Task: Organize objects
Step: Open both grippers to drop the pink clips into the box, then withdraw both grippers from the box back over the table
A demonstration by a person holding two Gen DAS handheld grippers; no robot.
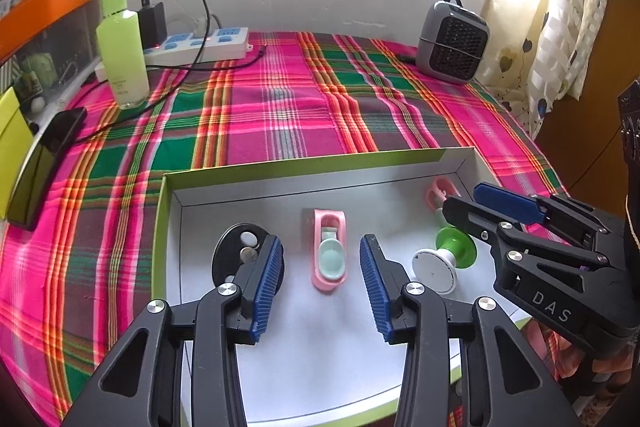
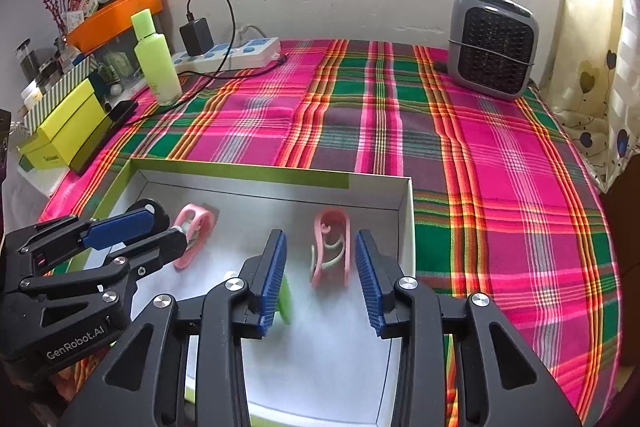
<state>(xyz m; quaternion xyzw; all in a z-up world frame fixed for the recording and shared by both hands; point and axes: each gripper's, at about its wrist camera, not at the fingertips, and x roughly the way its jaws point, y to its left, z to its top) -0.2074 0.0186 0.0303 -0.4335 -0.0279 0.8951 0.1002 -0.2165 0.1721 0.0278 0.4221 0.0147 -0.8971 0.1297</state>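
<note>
Pink plastic clips lie loose in our shallow green-rimmed white cardboard box (image 1: 168, 195): one (image 1: 329, 251) between our left gripper's (image 1: 322, 281) parted pads, another (image 2: 331, 253) between our right gripper's (image 2: 320, 281), both released.

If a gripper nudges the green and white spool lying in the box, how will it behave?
The spool lies on its side on round flanges, so it would probably roll. It looks like thin plastic, likely light. The box floor looks smooth, so it may skid.
</note>
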